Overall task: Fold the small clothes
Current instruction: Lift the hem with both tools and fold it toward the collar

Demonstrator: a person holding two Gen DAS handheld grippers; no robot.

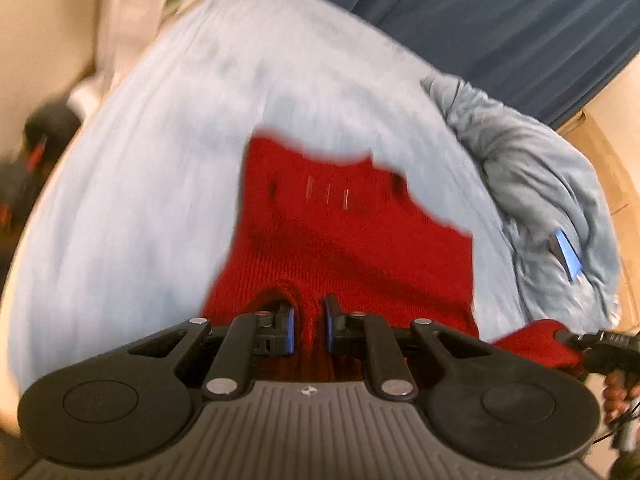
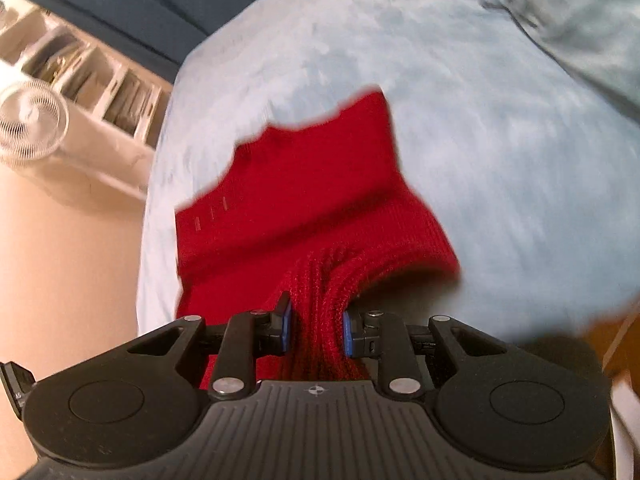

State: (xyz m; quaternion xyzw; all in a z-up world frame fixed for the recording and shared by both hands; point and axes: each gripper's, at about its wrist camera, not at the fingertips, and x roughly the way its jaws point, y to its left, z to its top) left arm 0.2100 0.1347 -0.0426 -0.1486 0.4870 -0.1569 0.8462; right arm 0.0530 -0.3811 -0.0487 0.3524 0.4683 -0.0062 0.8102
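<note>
Left wrist view: left gripper (image 1: 309,326) is pinched on the near edge of the red knit garment (image 1: 344,240). At the right edge of that view the right gripper (image 1: 576,340) grips another bunch of the same hem. Right wrist view confirms it: right gripper (image 2: 316,330) is clamped on a thick wad of red knit garment (image 2: 304,200), jaws held narrow by the fabric. Beyond, the garment lies spread over the middle of the bed (image 1: 160,180), far end ragged, not squared. Crumpled grey blanket (image 1: 536,184) sits at the bed's far right corner. Frames are motion-blurred. Judgement: early stage, no finished fold visible; folding over and flattening remain.
</note>
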